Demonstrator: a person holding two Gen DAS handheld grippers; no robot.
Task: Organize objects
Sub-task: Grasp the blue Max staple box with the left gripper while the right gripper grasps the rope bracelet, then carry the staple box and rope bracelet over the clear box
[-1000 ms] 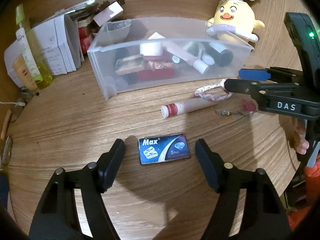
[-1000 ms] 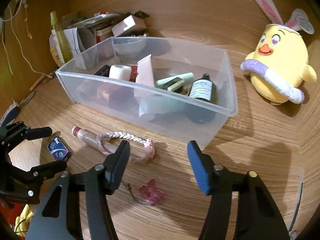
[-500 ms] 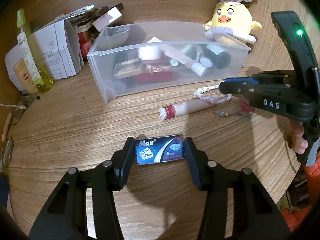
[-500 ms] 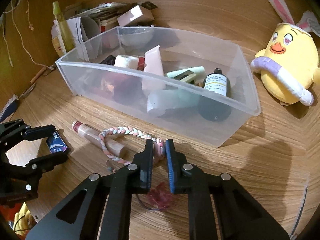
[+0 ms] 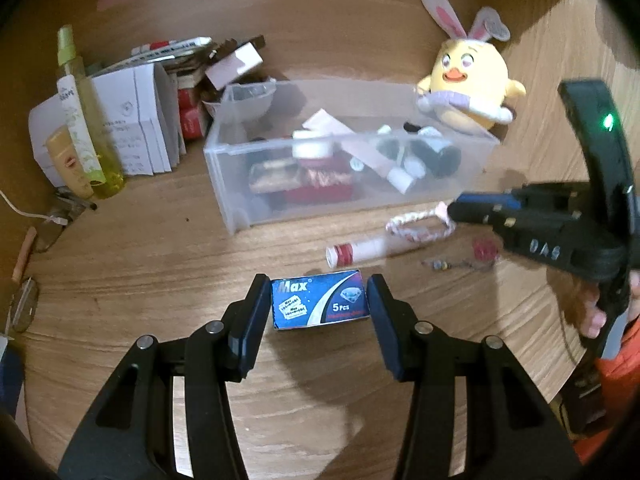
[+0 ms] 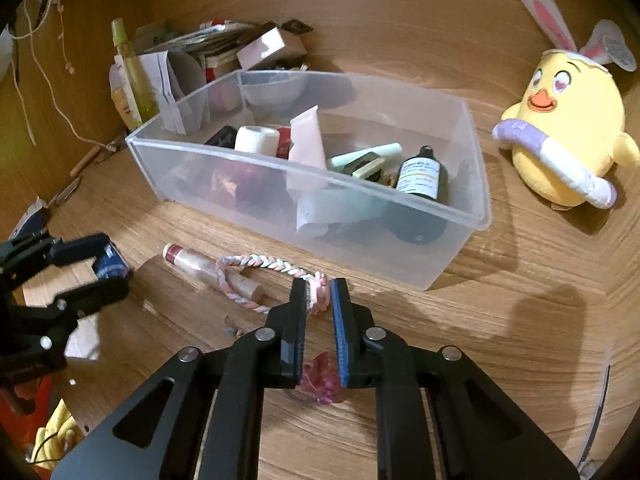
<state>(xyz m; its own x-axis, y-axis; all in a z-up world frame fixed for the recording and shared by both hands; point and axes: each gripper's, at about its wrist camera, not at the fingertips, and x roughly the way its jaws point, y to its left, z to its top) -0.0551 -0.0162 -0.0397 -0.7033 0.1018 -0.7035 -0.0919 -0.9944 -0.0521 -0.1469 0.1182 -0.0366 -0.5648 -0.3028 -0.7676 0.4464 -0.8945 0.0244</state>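
Holding our left gripper [image 5: 318, 300] low over the wooden table [image 5: 140, 272], we have its two fingers closed against the short ends of the blue razor-blade box [image 5: 319, 302], which sits flat between them. Our right gripper [image 6: 319, 300] is nearly closed, its pads pinching one end of the braided pastel cord [image 6: 256, 276]; the rest of the loop lies on the table, draped across the small red-capped tube [image 6: 200, 266]. From the left wrist view that tube [image 5: 360, 249] lies just beyond the box, near the front wall of the clear plastic bin [image 5: 248, 168]. A pink hair clip [image 6: 320, 380] lies on the table beneath the right fingers, apparently untouched, though the fingers partly hide it. The bin already holds a dark dropper bottle [image 6: 420, 178], a white roll [image 6: 256, 140] and a pale pink tube [image 6: 306, 140]. A yellow chick plush [image 6: 560, 140] stands to the bin's right, apart from it, and a green spray bottle [image 5: 84, 120] stands to its left.
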